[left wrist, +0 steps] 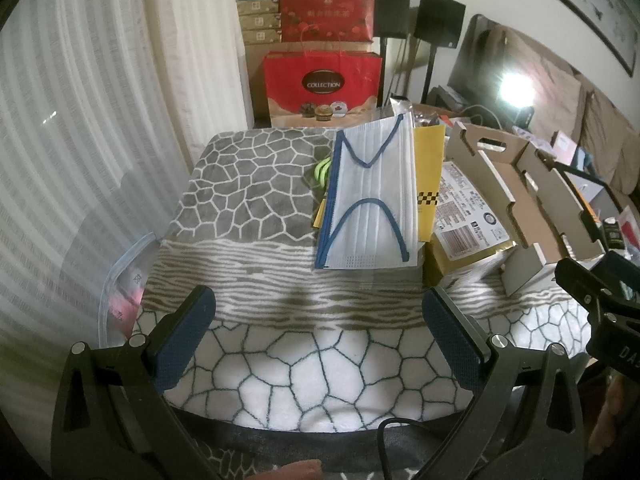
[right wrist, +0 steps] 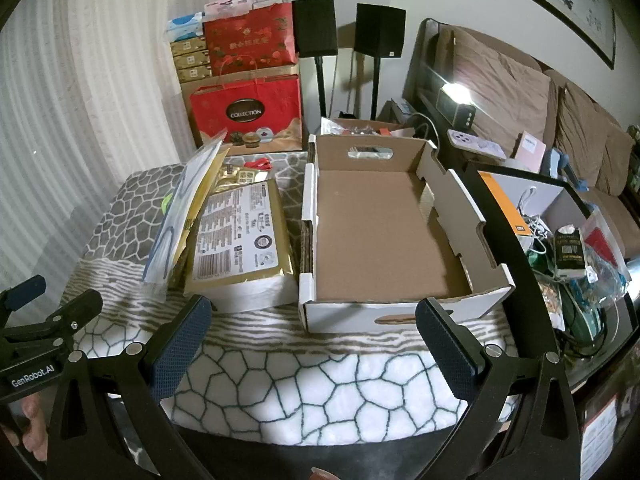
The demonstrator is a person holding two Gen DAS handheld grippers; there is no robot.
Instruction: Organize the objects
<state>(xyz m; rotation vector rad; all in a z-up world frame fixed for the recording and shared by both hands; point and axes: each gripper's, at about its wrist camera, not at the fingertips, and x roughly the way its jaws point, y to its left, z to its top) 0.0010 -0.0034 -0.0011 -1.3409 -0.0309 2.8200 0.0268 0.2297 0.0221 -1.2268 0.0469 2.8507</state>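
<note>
Both grippers, left (left wrist: 318, 328) and right (right wrist: 312, 340), are hovering released; probably face mask (left wrist: 368, 196) is going first into cardboard box (right wrist: 384, 232) at three o'clock.

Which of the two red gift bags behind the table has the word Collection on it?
The lower red gift bag, standing just behind the table: it bears a dark oval reading COLLECTION. The upper red bag, stacked higher beside tan boxes, shows gold characters instead.

A bagged white face mask (left wrist: 370, 196) with blue ear loops is lying flat atop a yellow packet (left wrist: 428, 176), left of a gold pouch (right wrist: 240, 240) that is resting label-up. A cardboard box (right wrist: 384, 232) is sitting open and upright just right of the pouch.
</note>
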